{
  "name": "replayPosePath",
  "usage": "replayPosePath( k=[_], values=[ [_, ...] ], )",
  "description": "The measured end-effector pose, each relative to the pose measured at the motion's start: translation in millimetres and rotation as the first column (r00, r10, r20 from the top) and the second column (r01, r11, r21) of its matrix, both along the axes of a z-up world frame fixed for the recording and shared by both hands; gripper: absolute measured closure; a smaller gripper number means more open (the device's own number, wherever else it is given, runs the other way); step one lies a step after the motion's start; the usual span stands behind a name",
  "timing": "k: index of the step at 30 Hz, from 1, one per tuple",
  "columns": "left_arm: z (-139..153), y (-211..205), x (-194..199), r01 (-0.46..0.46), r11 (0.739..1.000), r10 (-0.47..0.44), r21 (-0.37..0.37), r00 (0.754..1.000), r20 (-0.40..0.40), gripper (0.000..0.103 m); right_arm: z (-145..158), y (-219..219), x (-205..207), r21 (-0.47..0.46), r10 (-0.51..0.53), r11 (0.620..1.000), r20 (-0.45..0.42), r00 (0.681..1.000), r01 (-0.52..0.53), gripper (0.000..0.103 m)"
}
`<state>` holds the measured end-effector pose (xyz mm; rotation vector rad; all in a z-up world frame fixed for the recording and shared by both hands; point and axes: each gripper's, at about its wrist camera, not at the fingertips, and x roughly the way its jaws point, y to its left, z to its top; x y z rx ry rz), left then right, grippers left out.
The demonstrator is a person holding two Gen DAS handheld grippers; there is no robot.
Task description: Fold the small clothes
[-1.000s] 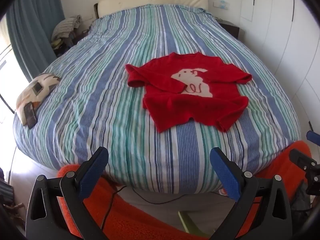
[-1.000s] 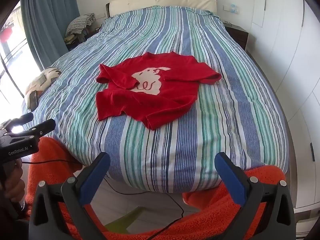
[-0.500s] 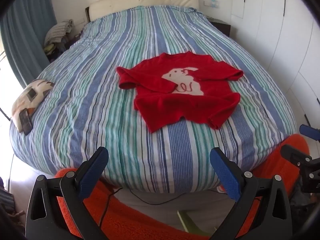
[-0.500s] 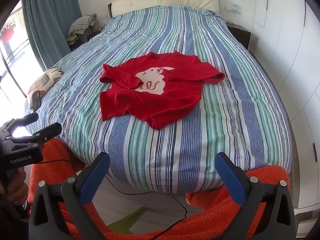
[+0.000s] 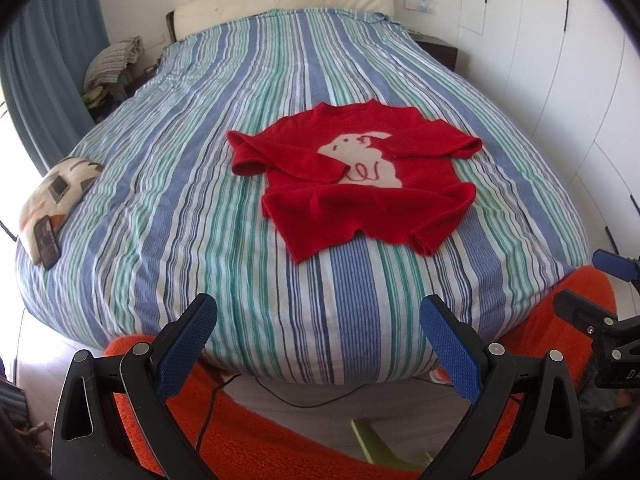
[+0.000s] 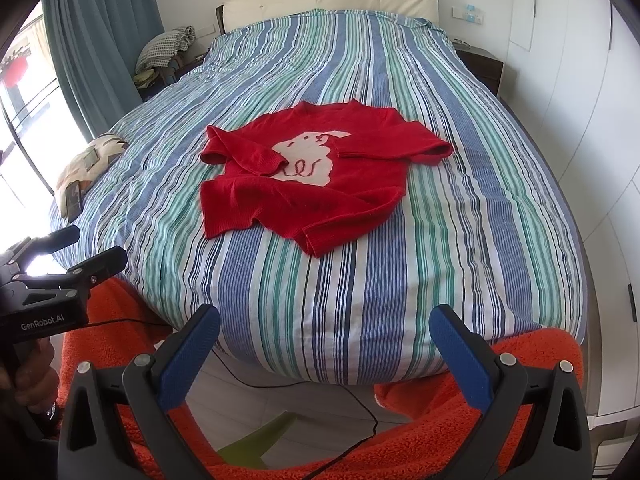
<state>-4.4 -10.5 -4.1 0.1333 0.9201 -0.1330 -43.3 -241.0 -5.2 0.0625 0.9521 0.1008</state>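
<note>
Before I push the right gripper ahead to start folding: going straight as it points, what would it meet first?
Probably the striped bedspread at the foot of the bed, not the red sweater lying farther up. The right gripper is open; depth is uncertain.

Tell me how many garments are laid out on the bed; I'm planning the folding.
1: a red sweater lies mid-bed on the striped cover, one sleeve folded across its chest. Nothing else shows on the cover except a cushion at its left edge.

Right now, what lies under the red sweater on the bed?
Under the red sweater only the striped bedspread shows around its edges. Anything directly beneath it is covered.
</note>
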Motion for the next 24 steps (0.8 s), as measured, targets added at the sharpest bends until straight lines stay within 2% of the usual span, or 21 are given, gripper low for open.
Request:
replayPosePath(
  k=[24],
  values=[
    [0.2,-0.3,-1.1,0.0,1.0,0.0,-0.002,1.0,-0.003,0.001,-3.9,10.4,2.1,0.008,0.032,0.999,-0.013,0.999,-0.032,0.0]
  ],
)
